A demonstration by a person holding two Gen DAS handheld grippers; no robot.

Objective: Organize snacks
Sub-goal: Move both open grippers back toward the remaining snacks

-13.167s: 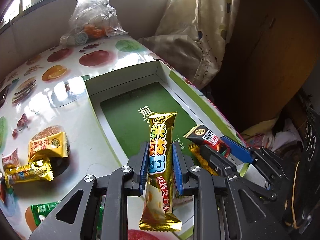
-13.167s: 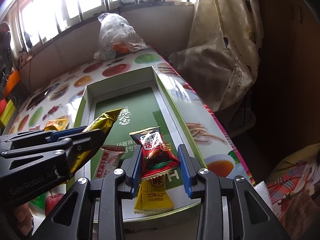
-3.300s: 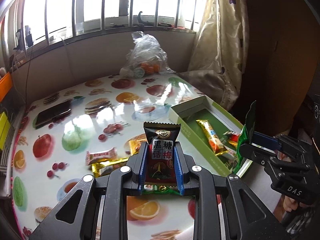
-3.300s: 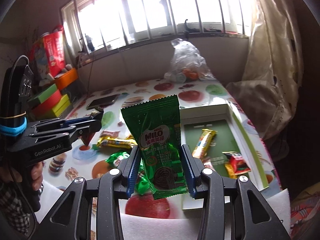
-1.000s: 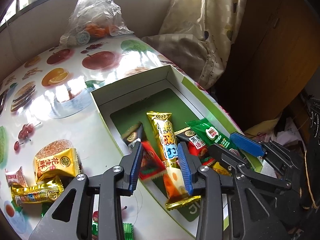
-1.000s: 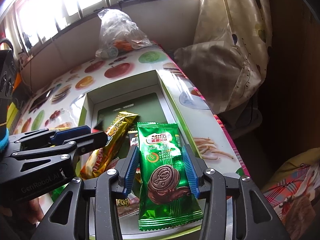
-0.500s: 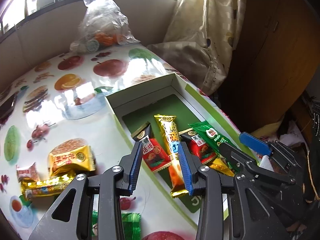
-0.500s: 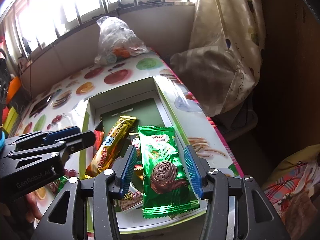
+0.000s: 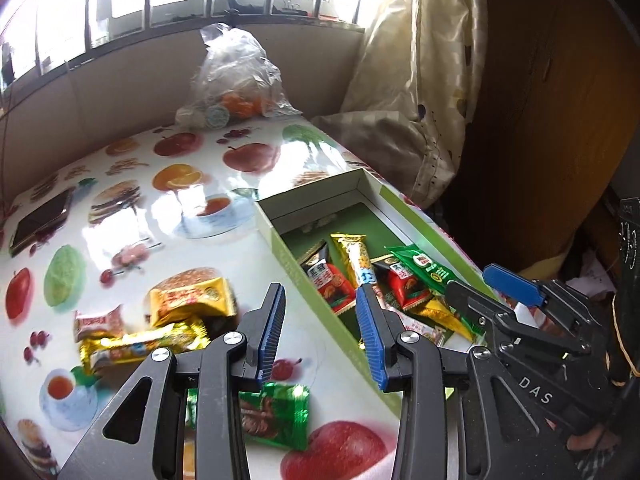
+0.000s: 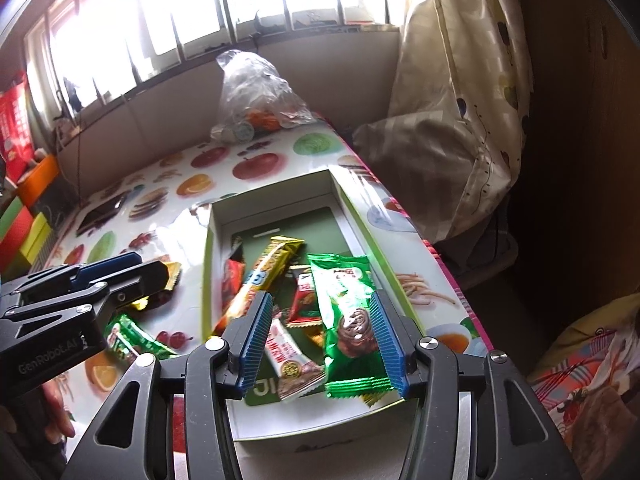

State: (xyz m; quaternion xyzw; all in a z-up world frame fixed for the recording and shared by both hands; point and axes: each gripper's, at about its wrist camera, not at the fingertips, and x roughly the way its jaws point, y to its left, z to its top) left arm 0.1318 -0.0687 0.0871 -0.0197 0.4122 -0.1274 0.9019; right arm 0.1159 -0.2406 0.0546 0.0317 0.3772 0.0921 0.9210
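Observation:
A shallow green-and-white box (image 9: 416,216) (image 10: 344,200) lies at the table's right edge and holds several snacks: a green Milo packet (image 10: 352,312) (image 9: 424,266), a long gold bar (image 10: 264,276) (image 9: 358,262), red plum packets (image 9: 326,280) (image 10: 306,300) and a white bar (image 10: 290,360). My left gripper (image 9: 320,312) is open and empty, above the box's left wall. My right gripper (image 10: 318,328) is open and empty, above the near end of the box. Loose snacks lie on the table: a gold packet (image 9: 190,300), a gold bar (image 9: 136,346), a green packet (image 9: 272,412).
The table has a fruit-print cover (image 9: 132,216). A clear plastic bag (image 9: 236,80) with oranges stands at the back by the window wall. A phone (image 9: 40,220) lies at the far left. A curtain (image 9: 420,80) hangs at the right beside the table edge.
Both grippers have let go of their snacks into the box, opened and drawn back and up. The Milo packet and the red plum packet now lie in the box.

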